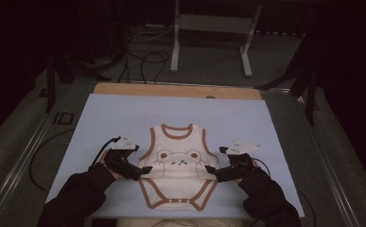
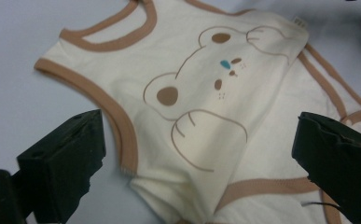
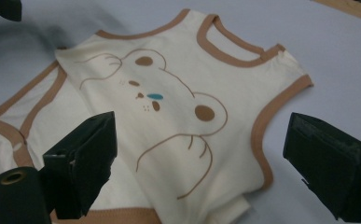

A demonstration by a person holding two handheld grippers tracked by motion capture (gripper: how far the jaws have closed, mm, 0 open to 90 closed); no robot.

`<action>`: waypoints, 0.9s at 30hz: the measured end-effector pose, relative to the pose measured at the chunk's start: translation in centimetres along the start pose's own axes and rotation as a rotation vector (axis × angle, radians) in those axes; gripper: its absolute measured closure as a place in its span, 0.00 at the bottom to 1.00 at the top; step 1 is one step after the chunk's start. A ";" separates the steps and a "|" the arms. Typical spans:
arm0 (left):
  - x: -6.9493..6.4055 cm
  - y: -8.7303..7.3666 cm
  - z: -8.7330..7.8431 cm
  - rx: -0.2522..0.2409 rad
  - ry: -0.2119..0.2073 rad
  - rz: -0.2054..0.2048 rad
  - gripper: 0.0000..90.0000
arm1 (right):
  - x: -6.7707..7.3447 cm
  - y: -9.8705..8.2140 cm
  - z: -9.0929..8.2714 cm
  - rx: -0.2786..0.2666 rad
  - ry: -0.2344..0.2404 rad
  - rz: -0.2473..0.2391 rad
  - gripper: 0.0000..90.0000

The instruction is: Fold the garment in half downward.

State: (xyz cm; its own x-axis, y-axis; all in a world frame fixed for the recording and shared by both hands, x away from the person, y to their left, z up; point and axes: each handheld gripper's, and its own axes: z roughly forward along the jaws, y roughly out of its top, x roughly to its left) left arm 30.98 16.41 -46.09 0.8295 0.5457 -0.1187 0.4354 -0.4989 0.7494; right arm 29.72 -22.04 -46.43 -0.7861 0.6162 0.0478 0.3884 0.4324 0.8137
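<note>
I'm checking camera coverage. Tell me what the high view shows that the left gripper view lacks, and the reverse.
High view: the whole bodysuit with its snap crotch, the blue mat, the white stand and the right hand-held gripper.
Left gripper view: the bear print's teal nose close up.
Both: the bodysuit lying flat and the left hand-held gripper, open.

From my high view the bodysuit had its side edges tucked under both grippers, and my sleeves ran off the frame's bottom.
</note>
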 end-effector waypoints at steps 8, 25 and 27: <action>0.7 1.3 0.3 -0.023 0.008 0.014 0.02 | -1.1 1.5 0.2 -0.025 -0.016 -0.045 0.11; 2.5 3.3 1.1 -0.044 0.043 0.049 0.01 | -3.4 3.3 1.4 -0.003 -0.029 -0.027 0.11; 2.7 3.5 1.2 -0.038 0.050 0.056 0.01 | -3.6 3.5 1.6 -0.001 -0.030 -0.029 0.11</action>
State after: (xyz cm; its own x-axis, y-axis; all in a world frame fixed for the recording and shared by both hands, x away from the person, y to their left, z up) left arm 35.18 15.33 -44.61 0.8335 0.5507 -0.0442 0.3745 -0.5043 0.7781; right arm 34.71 -21.70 -44.73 -0.7824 0.6228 0.0068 0.3653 0.4500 0.8149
